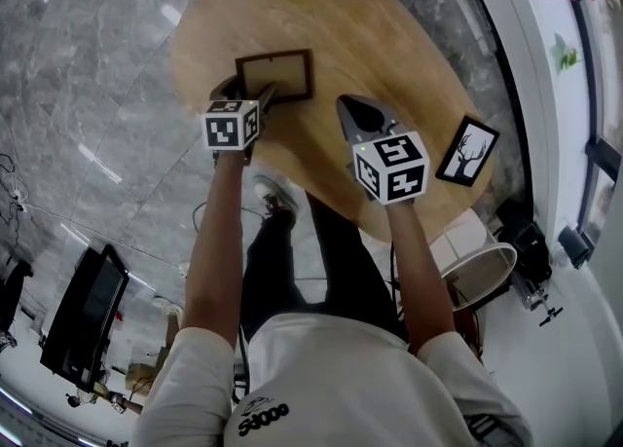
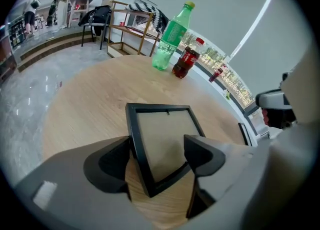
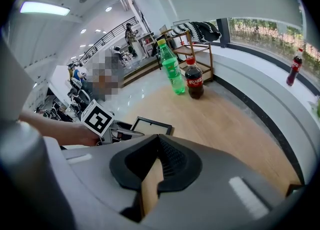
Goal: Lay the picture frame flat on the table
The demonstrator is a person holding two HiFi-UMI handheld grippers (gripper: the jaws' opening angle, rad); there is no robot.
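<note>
Left gripper [image 2: 157, 144], jaws spread, straddles the near corner of the frame [image 1: 275, 75], which lies flat on the table [image 1: 389, 55]. Right gripper [image 3: 159, 139], jaws together and empty, hovers to the right. Green bottle [image 2: 170, 36] and cola bottle [image 2: 186, 59] stand at the far edge.

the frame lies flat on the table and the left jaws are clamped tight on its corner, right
Not clamped: the left gripper view shows the left gripper with jaws apart on either side of a corner of the picture frame, not pressing it. The frame does lie flat on the table.
</note>
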